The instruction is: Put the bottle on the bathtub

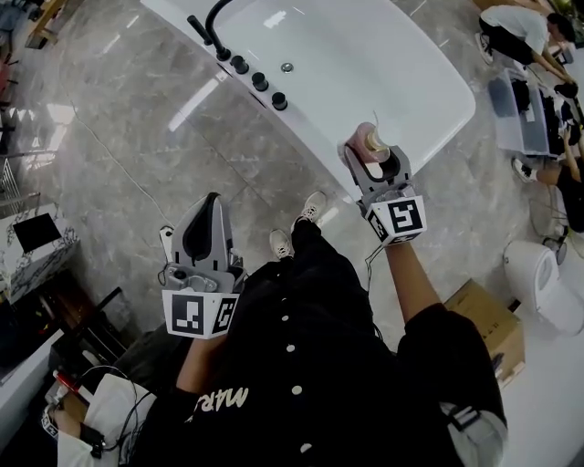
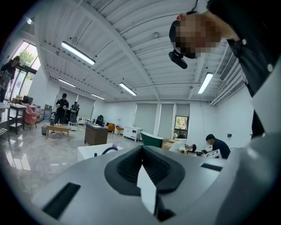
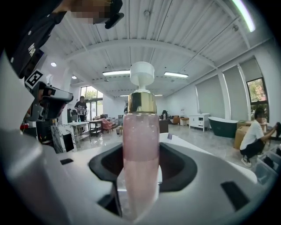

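A pink bottle (image 1: 368,146) with a gold collar and a white pump stands upright in my right gripper (image 1: 372,169), which is shut on it. The pair hangs just off the near rim of the white bathtub (image 1: 383,73), over the floor beside the tub. In the right gripper view the bottle (image 3: 140,149) fills the middle, and the right gripper (image 3: 139,180) clamps its lower body. My left gripper (image 1: 210,210) is lower left, away from the tub, with its jaws together and nothing in them. The left gripper (image 2: 142,169) points across the room.
A black faucet (image 1: 214,18) and a row of black knobs (image 1: 260,82) sit on the tub's left rim. A cardboard box (image 1: 493,319) and a white toilet (image 1: 547,283) stand at the right. People crouch at the top right (image 1: 520,27). The floor is grey marble.
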`<state>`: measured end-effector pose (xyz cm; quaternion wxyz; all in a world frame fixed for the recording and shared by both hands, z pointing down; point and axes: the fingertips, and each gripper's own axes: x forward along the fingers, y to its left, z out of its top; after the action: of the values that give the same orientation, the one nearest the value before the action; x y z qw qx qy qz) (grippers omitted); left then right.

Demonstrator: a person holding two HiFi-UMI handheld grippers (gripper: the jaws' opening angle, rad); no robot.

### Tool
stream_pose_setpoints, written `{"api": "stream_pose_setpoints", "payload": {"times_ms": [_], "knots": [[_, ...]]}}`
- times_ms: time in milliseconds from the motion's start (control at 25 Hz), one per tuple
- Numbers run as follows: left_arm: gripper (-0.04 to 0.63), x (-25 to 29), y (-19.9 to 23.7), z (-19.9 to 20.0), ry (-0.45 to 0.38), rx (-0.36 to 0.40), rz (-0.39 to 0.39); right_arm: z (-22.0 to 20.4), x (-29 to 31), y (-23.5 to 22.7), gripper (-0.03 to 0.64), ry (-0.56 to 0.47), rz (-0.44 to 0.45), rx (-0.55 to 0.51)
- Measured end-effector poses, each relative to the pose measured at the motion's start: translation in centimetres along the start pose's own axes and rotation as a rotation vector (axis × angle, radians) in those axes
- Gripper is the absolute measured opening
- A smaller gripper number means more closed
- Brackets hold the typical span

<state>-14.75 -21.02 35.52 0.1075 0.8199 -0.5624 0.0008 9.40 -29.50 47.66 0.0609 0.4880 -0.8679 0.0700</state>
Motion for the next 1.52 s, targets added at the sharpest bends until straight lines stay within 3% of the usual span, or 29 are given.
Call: {"api": "stream_pose_setpoints", "payload": {"times_ms": [960, 1520], "knots": [[0.009, 0.1, 2.2, -5.2, 0.209, 0.009, 0.090, -20.2, 13.1, 1.0, 0.224, 0.284, 0.117, -0.019], [0.009, -0.2, 2.4, -7.6, 0.255, -0.013, 0.137, -24.8, 16.2, 1.5, 0.224, 0.336, 0.197, -0.090]]}}
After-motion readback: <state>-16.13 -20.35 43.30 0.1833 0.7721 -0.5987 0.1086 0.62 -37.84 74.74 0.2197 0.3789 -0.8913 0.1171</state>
